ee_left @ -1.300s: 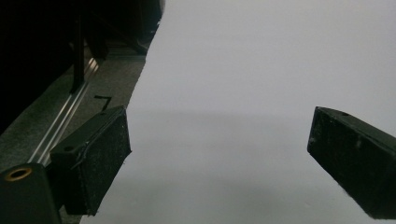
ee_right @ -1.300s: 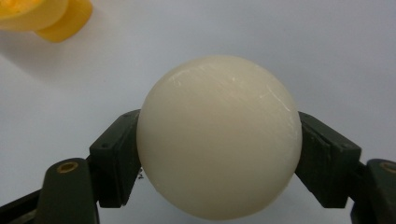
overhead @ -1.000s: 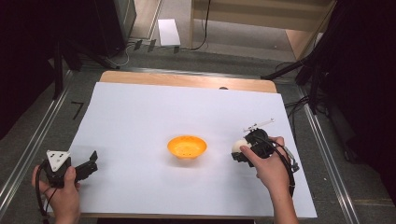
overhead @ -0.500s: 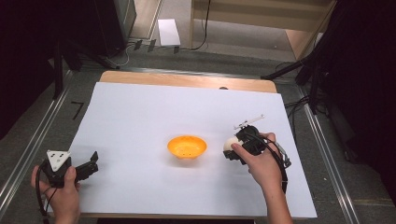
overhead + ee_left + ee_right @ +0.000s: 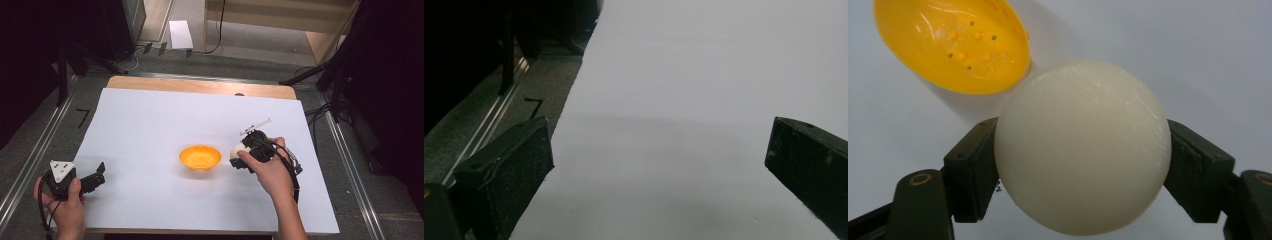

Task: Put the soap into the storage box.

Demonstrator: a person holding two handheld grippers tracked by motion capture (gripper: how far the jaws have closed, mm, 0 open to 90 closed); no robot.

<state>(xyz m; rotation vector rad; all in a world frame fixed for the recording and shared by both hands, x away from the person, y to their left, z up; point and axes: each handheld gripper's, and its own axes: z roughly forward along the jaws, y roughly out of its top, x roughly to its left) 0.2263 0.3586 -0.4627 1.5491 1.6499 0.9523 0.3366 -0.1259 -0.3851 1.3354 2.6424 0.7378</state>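
my right gripper (image 5: pixel 243 153) pinched the white ball (image 5: pixel 1082 147) just beside the orange bowl (image 5: pixel 200 157), picked up but not yet dropped in, while my left gripper (image 5: pixel 96 176) rested spread and empty.

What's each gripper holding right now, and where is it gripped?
The right gripper holds a white ball, its fingers pressing on the ball's two opposite sides, next to the orange bowl. The left gripper is open and holds nothing.
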